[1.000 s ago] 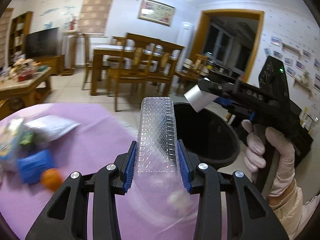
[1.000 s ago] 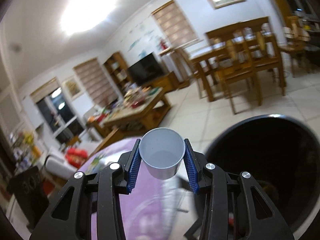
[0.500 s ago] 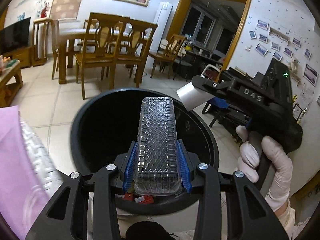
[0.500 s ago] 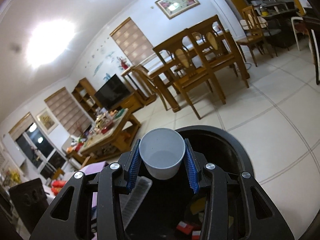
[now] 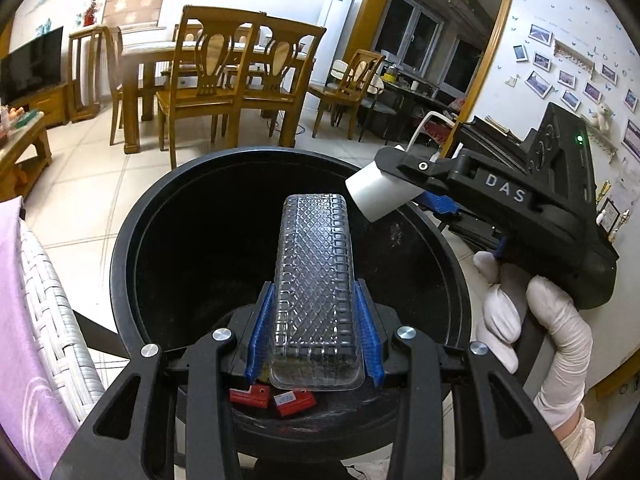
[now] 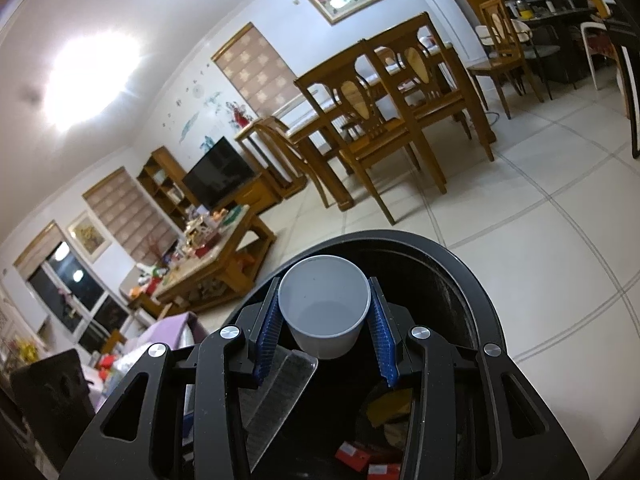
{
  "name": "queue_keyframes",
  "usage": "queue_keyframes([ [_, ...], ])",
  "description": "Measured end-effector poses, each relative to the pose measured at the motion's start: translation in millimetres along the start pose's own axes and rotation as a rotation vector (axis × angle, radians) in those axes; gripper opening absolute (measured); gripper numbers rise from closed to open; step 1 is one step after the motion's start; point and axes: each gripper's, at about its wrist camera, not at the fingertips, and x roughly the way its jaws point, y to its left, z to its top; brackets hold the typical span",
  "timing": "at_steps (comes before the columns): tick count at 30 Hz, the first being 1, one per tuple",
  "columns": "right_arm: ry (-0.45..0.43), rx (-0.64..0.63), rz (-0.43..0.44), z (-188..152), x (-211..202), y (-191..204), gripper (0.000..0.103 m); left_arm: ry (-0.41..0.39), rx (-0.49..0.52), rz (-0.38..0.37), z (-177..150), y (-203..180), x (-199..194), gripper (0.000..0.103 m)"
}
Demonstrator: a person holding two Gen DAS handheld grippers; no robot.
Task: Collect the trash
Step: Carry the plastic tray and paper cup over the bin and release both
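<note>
Currently, both loads are suspended over the bin mouth; nothing is released yet.
Left gripper [image 5: 314, 334]: clamped on the clear plastic tray [image 5: 314, 280], blue pads pressing its two long sides near the end closest to the camera.
Clear plastic tray: thin embossed plastic, long and narrow, sticking out forward over the trash bin [image 5: 132, 248]. Judged very light, springy, easily crushed; the sidewalls probably bow under a hard squeeze. The hold is on the long sides, low on the ribbed walls, and that looks the sensible place.
Right gripper [image 6: 324, 320]: closed on the white cup [image 6: 324, 306], pads on opposite sides of its wall just below the rim, mouth facing the camera.
White cup: appears empty, thin-walled, smooth; judged light and slightly slippery. The tapered wall could slide out if the grip slackens; it may oval under pressure.
Position: from the left wrist view, the cup [image 5: 378, 194] sits at the bin's far right rim; the tray is more central.
Trash bin: black, round, open; red wrappers [image 5: 272, 398] already lie at the bottom.
Surroundings: white wicker edge [image 5: 56, 320] just beside the bin.
Risk: light pieces may drift or catch the rim on release.
</note>
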Motion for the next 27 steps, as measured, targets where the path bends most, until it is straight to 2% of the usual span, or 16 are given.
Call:
queue_keyframes([
  [10, 0.027, -0.023, -0.005, -3, 15, 12, 0.041, 0.002, 0.013, 0.009, -2, -2, 1, 0.041],
  [22, 0.027, -0.044, -0.009, -8, 13, 18, 0.043, 0.000, 0.044, 0.024, -1, -7, 2, 0.044],
  [24, 0.030, -0.046, -0.006, -7, 14, 17, 0.047, -0.002, 0.050, 0.036, 0, -8, 1, 0.045],
  [25, 0.030, -0.046, -0.003, -5, 14, 16, 0.054, -0.002, 0.053, 0.038, 0, -9, 1, 0.046],
  [26, 0.028, -0.045, 0.002, -4, 14, 17, 0.062, -0.003, 0.055, 0.044, 1, -10, 1, 0.054],
  [27, 0.024, -0.044, 0.005, -3, 12, 17, 0.065, -0.006, 0.057, 0.054, 2, -11, 0, 0.061],
])
